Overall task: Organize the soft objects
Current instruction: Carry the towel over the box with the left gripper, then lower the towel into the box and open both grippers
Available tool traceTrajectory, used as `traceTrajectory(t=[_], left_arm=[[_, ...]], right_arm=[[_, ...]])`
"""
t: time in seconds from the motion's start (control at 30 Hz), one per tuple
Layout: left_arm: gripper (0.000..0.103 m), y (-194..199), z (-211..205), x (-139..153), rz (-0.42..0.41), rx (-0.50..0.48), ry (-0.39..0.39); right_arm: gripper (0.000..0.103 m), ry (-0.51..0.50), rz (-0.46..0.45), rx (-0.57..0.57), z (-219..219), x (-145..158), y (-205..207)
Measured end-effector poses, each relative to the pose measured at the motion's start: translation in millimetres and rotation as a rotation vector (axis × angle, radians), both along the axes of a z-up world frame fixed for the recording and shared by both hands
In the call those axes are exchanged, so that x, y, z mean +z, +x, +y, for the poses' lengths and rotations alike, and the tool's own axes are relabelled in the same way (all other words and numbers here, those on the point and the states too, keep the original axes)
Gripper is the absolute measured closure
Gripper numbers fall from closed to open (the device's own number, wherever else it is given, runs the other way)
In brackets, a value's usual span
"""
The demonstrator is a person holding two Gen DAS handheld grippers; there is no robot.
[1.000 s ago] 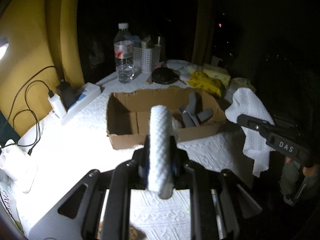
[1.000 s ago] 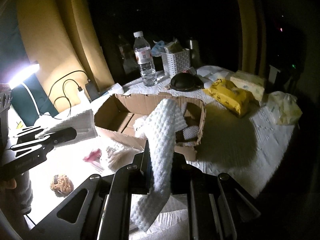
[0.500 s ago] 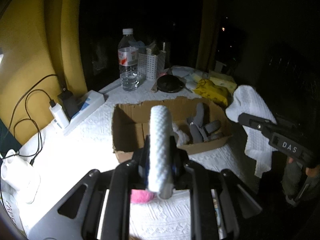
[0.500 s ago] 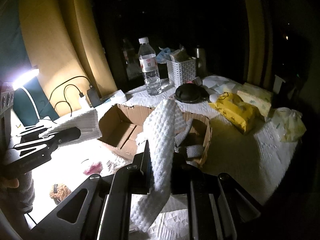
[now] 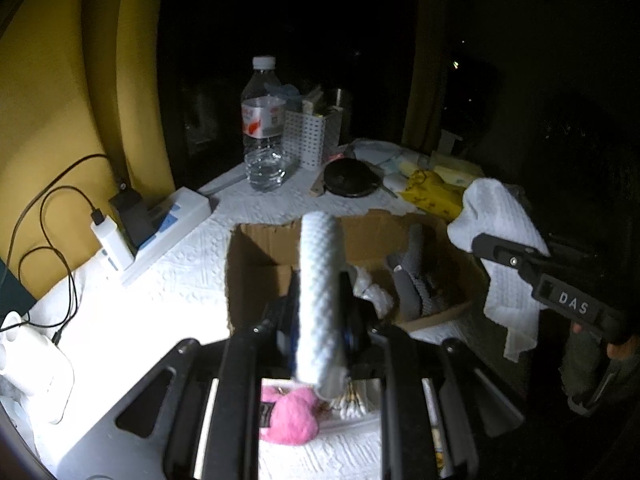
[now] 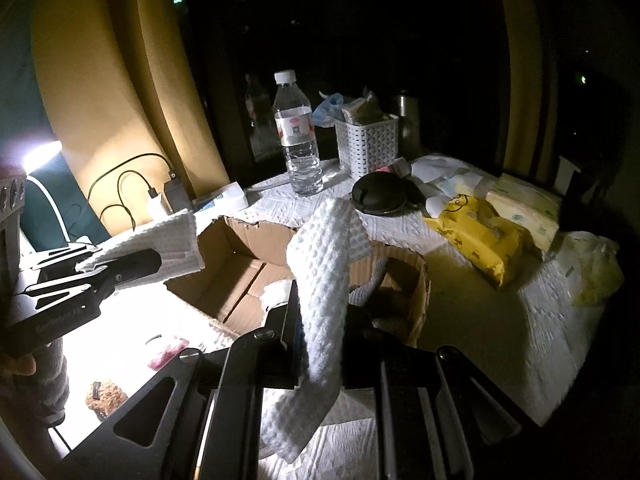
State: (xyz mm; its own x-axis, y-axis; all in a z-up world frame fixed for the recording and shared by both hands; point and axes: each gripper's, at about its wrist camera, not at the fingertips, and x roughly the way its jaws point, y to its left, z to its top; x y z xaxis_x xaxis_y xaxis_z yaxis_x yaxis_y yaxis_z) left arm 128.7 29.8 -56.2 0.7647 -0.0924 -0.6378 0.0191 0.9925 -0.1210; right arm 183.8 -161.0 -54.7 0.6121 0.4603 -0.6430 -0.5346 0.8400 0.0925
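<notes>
Looks like a lived-in room of a home at night, lit only by a bright white desk lamp [image 6: 42, 152] against a mustard-yellow wall [image 5: 48, 80]; dark window glass behind, flanked by yellow curtains [image 6: 516, 80]. Cluttered with household odds and ends on a table under a white embossed cloth [image 5: 168, 280]: a clear plastic water bottle with a white cap [image 6: 298, 136]; a white perforated plastic basket [image 6: 366, 146] stuffed with small items; a yellow soft pack of wipes [image 6: 480, 236]; a white power strip with chargers and black cables [image 5: 160, 228]; a torn brown cardboard box [image 5: 264, 252].
</notes>
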Motion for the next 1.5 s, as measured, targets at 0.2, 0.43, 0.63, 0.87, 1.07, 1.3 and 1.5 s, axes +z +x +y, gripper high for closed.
traceTrajectory(t=[0.2, 0.43, 0.63, 0.87, 1.07, 1.3, 1.5], left_arm=[[0.087, 15.4, 2.2, -4.5, 0.005, 0.002, -0.002], [0.087, 35.3, 7.7, -17.8, 0.012, 0.021, -0.013], [0.087, 45.8, 14.2, -32.8, 0.04, 0.036, -0.014], [0.086, 52.3, 15.4, -45.4, 0.055, 0.04, -0.014], [0.086, 60.2, 21.3, -59.4, 0.095, 0.063, -0.027], [0.08, 63.1, 21.1, -64.6, 0.124, 0.066, -0.035], [0.076, 62.9, 18.6, -62.8, 0.131, 0.061, -0.035]], right_arm=[[0.089, -0.006, -0.005, 0.014, 9.1, -3.7, 16.6], [0.089, -0.02, -0.017, 0.045, 24.0, -8.6, 38.0], [0.089, -0.039, -0.011, 0.062, 37.7, -20.9, 53.4], [0.089, -0.062, -0.001, 0.043, 48.7, -37.1, 66.2], [0.089, -0.1, 0.021, 0.063, 61.0, -52.5, 66.3], [0.089, -0.167, 0.074, 0.076, 70.2, -76.1, 64.3], [0.07, -0.171, 0.126, 0.074, 67.9, -85.4, 63.4]])
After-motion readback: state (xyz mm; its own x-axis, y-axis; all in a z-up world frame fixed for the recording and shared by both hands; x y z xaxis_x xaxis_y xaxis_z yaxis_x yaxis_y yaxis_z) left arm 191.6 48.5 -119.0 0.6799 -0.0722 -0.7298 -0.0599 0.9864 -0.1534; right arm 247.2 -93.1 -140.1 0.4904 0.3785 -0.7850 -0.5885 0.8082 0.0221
